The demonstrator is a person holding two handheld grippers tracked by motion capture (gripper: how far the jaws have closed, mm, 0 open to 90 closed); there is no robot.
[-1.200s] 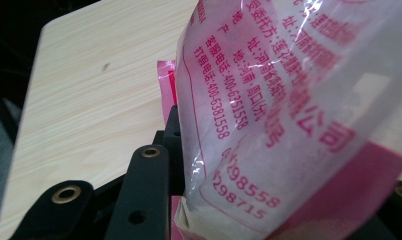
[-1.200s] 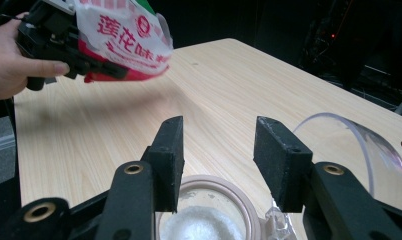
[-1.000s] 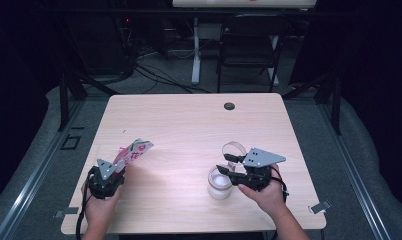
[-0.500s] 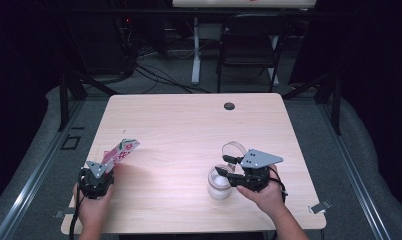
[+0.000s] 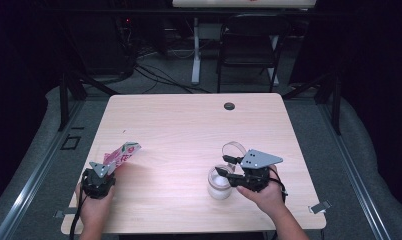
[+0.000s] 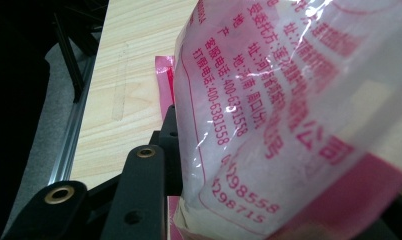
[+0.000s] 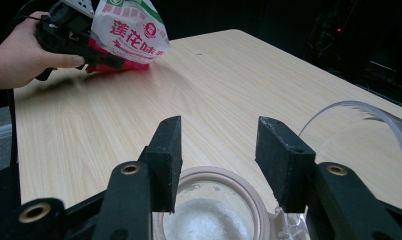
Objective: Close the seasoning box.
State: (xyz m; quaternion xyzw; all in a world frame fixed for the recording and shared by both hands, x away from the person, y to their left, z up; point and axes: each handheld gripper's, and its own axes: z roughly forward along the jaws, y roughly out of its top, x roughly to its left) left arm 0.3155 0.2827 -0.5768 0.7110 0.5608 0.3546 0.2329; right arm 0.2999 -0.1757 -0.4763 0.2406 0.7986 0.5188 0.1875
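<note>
A pink and white printed bag (image 5: 123, 154) lies tilted near the table's left front, with my left gripper (image 5: 107, 169) shut on its near end. In the left gripper view the bag (image 6: 289, 115) is very close, pressed against one black finger (image 6: 144, 185). My right gripper (image 5: 225, 169) stands open just over a glass jar (image 5: 219, 187) of white granules. In the right gripper view the open jaws of the right gripper (image 7: 219, 145) frame the jar's mouth (image 7: 214, 220), and its clear hinged lid (image 7: 361, 135) stands up at the right. The bag (image 7: 131, 30) shows far off there.
The light wooden table (image 5: 189, 125) has a small black round grommet (image 5: 229, 106) at its far edge. A black chair (image 5: 249, 45) and cables lie on the floor beyond. A hand (image 7: 19, 50) holds the left gripper near the table's left edge.
My left gripper has drawn the bag a little left and toward the table's front. The right gripper and jar have stayed put.
</note>
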